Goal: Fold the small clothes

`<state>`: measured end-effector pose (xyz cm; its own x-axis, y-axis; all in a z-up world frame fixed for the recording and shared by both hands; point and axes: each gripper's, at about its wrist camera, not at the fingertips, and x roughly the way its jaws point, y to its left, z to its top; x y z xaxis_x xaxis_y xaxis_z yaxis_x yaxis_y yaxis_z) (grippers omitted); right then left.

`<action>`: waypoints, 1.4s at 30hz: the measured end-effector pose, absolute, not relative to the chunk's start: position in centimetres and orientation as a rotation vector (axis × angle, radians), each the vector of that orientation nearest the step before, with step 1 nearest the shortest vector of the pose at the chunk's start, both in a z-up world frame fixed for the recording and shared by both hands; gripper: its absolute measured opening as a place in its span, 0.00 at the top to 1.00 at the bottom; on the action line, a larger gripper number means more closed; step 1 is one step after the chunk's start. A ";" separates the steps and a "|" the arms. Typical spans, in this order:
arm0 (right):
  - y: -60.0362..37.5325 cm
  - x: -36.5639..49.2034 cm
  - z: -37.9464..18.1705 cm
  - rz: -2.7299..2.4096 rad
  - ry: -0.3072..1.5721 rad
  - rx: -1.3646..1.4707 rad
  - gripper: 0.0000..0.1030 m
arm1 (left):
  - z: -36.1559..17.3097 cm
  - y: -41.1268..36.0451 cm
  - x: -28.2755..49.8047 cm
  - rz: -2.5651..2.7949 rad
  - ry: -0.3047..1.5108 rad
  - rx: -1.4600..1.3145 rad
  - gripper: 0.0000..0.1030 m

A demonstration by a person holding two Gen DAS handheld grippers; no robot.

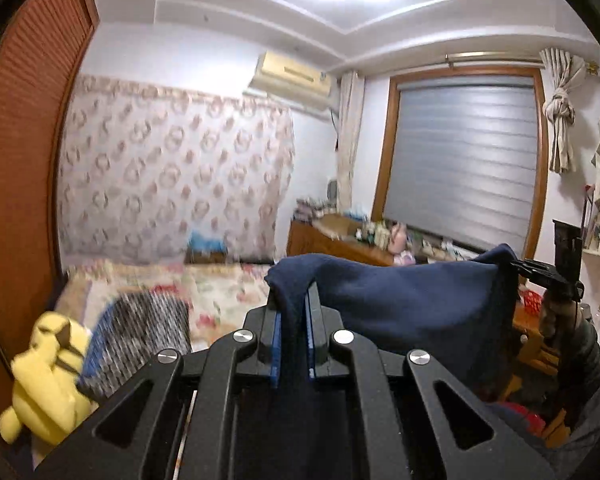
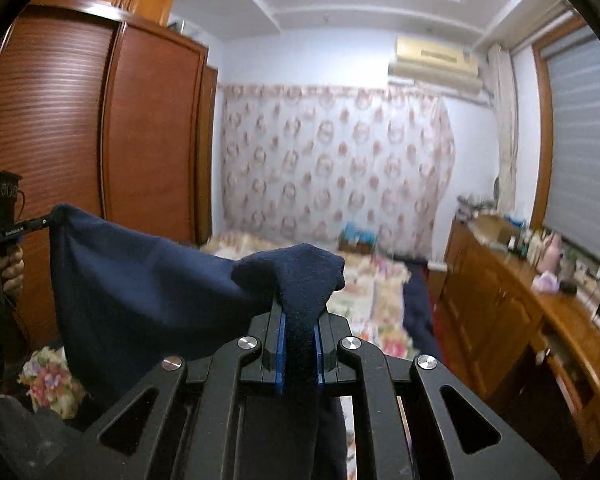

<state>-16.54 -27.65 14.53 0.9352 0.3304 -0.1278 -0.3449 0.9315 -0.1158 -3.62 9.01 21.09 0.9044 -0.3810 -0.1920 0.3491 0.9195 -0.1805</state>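
Note:
A small navy blue garment (image 1: 412, 308) hangs stretched in the air between my two grippers. My left gripper (image 1: 294, 312) is shut on one upper corner of it. My right gripper (image 2: 300, 320) is shut on the other upper corner, and the cloth (image 2: 140, 296) drapes down to its left. In the left wrist view the right gripper (image 1: 540, 272) shows at the far right, pinching the cloth's corner. In the right wrist view the left gripper (image 2: 24, 226) shows at the far left, doing the same. The garment's lower part is hidden behind the gripper bodies.
A bed with a floral cover (image 1: 220, 292) lies below and ahead, with a striped cloth (image 1: 140, 328) and a yellow plush toy (image 1: 48, 376) at its left. A wooden wardrobe (image 2: 80, 128) stands at the left, a cluttered wooden dresser (image 2: 540, 308) under the window at the right.

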 end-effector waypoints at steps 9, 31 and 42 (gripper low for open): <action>-26.1 -10.5 17.1 0.327 0.101 -0.193 0.90 | 20.1 10.3 4.8 -0.245 0.275 -0.075 0.90; -20.6 22.0 2.3 0.162 0.634 -0.145 0.56 | 2.1 11.0 19.6 -0.149 0.641 0.054 0.23; -20.5 16.1 -1.2 0.273 0.664 -0.037 0.56 | -1.8 10.2 14.6 -0.217 0.761 0.005 0.23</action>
